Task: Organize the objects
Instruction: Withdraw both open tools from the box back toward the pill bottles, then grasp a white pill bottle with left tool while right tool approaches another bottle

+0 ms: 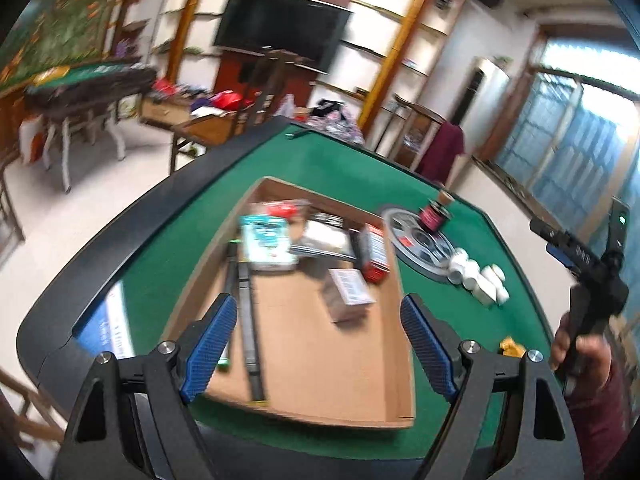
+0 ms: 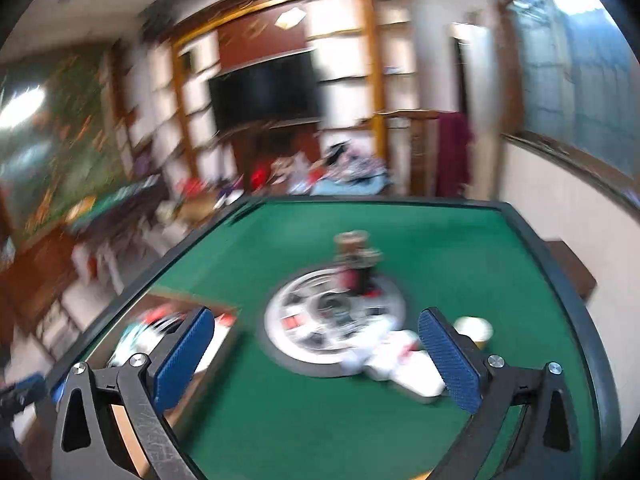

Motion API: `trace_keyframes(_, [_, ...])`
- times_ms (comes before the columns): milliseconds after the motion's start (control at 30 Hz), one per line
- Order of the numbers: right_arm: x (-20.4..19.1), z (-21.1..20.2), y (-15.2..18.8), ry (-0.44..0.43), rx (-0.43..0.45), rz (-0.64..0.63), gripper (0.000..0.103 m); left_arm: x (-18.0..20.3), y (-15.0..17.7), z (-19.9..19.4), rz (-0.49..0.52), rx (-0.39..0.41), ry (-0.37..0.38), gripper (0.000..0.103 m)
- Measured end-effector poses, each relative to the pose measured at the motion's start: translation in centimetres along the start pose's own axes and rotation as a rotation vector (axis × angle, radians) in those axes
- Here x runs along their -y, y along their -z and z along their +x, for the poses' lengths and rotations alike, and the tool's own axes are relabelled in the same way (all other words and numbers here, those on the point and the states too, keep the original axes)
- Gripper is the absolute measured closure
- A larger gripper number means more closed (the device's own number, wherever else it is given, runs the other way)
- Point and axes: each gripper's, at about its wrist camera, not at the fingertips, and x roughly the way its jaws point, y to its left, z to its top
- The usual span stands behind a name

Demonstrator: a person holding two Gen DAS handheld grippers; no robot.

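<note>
A big green table (image 1: pixel 400 160) was seen, and a wide cardboard box (image 1: pixel 304 360) was laid flat on it. Inside the box, at its far end, some small packets were piled: a teal and white pack (image 1: pixel 266 242), a red and white carton (image 1: pixel 374 254) and a white box with a barcode (image 1: pixel 348 294). Two long dark sticks (image 1: pixel 246 320) were laid along the box's left side. The exact count of packets could not be told, because the picture was blurred.

Just right of the box, a round silver disc (image 1: pixel 418 242) was set in the table, and a dark jar (image 1: pixel 434 216) was stood on it. Beside the disc, about five small white bottles (image 1: pixel 478 276) were bunched together.

The bottles were judged to be light, hard and smooth, so they could slip or roll. They would best be taken one at a time, around the middle.

The left gripper (image 1: pixel 316 344) was held over the box with its jaws wide apart and nothing between them. The right gripper (image 2: pixel 316 354) was held above the bottles, its jaws also wide apart and empty.
</note>
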Motion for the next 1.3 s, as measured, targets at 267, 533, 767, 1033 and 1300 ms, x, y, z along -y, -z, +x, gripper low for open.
trace_keyframes(267, [14.7, 2.5, 3.9, 0.063, -0.254, 0.378, 0.0, 8.7, 1.4, 3.4, 0.241, -0.1, 0.047, 0.02])
trace_keyframes(533, [16.0, 4.6, 5.8, 0.02, -0.347, 0.307, 0.0, 13.4, 3.1, 7.6, 0.257, -0.244, 0.105, 0.02])
trace_keyframes(767, [16.4, 8.9, 4.8, 0.032, -0.376, 0.296, 0.0, 13.7, 4.0, 8.5, 0.262, -0.275, 0.085, 0.02])
trace_keyframes(1033, [16.6, 11.2, 5.6, -0.153, -0.406, 0.389, 0.0, 13.0, 4.0, 9.5, 0.207, -0.302, 0.084, 0.02])
trace_keyframes(1300, [14.6, 9.8, 5.5, -0.368, -0.402, 0.317, 0.0, 14.0, 4.5, 10.4, 0.22, -0.321, 0.11, 0.02])
